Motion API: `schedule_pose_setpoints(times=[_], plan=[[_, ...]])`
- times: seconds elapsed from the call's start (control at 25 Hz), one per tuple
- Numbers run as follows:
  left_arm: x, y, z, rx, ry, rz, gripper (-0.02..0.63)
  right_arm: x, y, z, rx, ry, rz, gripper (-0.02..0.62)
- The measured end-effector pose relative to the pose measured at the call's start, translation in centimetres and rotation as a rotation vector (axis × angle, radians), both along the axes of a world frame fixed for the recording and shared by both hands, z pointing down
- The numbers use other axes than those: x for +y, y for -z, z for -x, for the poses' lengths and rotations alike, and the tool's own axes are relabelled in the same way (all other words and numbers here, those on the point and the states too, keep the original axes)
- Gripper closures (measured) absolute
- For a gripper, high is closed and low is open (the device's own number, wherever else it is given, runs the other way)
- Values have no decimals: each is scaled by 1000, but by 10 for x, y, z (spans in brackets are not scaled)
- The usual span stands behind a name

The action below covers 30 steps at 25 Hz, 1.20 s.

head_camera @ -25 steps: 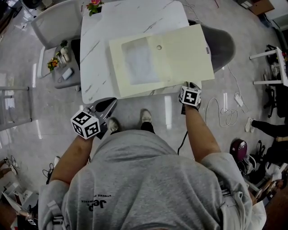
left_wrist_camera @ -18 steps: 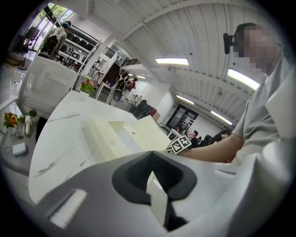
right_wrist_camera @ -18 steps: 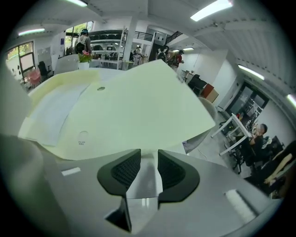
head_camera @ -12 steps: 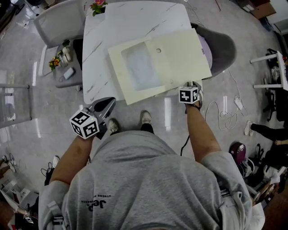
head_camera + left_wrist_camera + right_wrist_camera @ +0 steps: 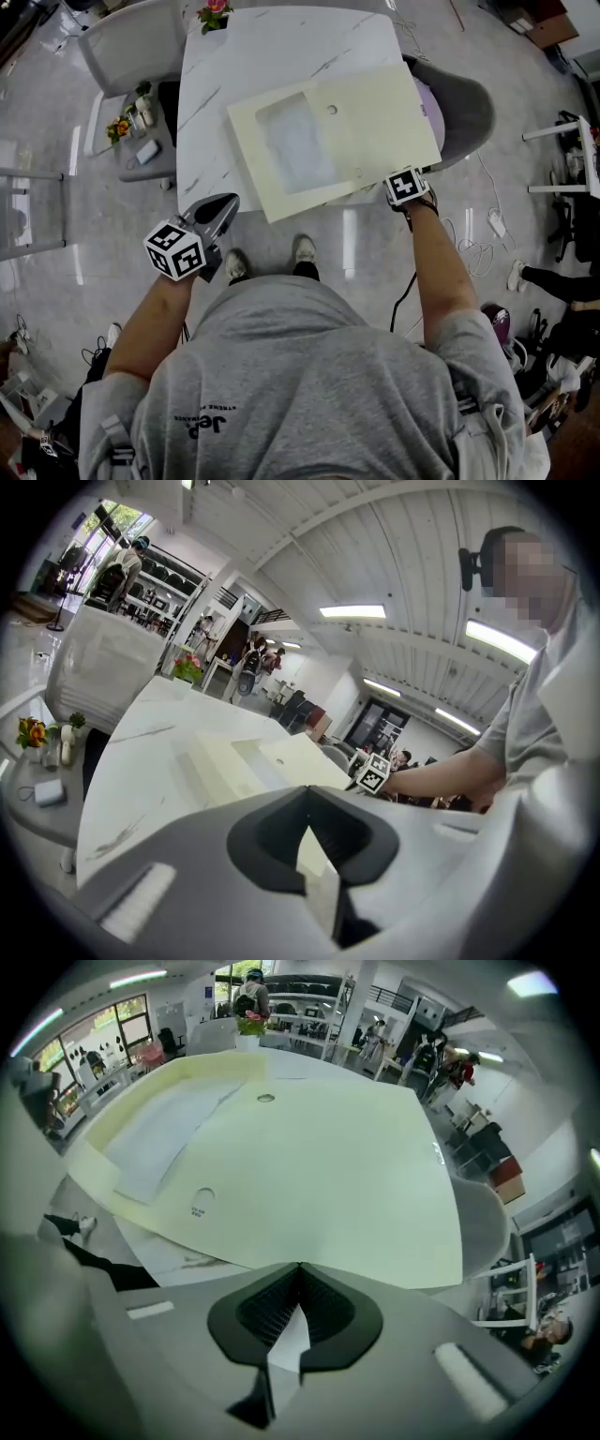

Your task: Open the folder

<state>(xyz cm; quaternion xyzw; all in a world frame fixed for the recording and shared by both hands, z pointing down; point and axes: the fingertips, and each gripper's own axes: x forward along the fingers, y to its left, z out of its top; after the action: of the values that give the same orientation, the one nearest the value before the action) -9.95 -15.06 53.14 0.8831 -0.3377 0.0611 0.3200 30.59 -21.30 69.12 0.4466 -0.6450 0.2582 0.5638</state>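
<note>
A cream folder (image 5: pixel 366 127) lies closed on the white marble table (image 5: pixel 244 56), with a pale window panel (image 5: pixel 295 145) and a round snap (image 5: pixel 331 110) on its cover. My right gripper (image 5: pixel 400 178) points steeply down at the folder's near right corner, and its jaws are shut on the folder's edge (image 5: pixel 309 1166). In the right gripper view the cream edge runs straight into the closed right gripper (image 5: pixel 300 1267). My left gripper (image 5: pixel 228 201) hovers off the table's near left corner, shut and holding nothing. The left gripper view shows the folder (image 5: pixel 281 761) beyond the left gripper (image 5: pixel 305 794).
A grey chair (image 5: pixel 469 103) is tucked under the table's right side and hidden partly by the folder. Another chair (image 5: pixel 122 37) and a stool with small items (image 5: pixel 136 141) stand at the left. A flower pot (image 5: pixel 214 14) sits at the table's far edge. Cables (image 5: pixel 469 234) lie on the floor.
The folder has swung slightly on the table, its near edge shifting right. My right gripper rolled, slid right along that edge to the corner and closed. The left gripper has drifted only a little.
</note>
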Motion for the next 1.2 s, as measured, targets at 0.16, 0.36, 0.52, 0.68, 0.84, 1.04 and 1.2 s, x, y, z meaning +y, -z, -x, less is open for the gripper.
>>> schedule_pose_setpoints(times=[0.16,0.36,0.52,0.68,0.84,1.04,1.2], plan=[[-18,8,2,-13,28,-44,548,5,5,15,-113,-24,66,592],[-42,11,11,-63,61,-93,548,10,3,33,-174,-72,95,592],[-50,10,15,-75,76,-93,548,11,3,34,-160,-73,104,592],[-52,7,16,-76,87,-88,548,11,4,34,-179,-93,103,592],[-53,4,19,-78,98,-86,548,10,3,33,-173,-94,100,592],[-53,4,22,-85,98,-87,548,10,3,33,-165,-97,109,592],[-51,6,22,-87,97,-89,548,11,4,33,-169,-106,112,592]])
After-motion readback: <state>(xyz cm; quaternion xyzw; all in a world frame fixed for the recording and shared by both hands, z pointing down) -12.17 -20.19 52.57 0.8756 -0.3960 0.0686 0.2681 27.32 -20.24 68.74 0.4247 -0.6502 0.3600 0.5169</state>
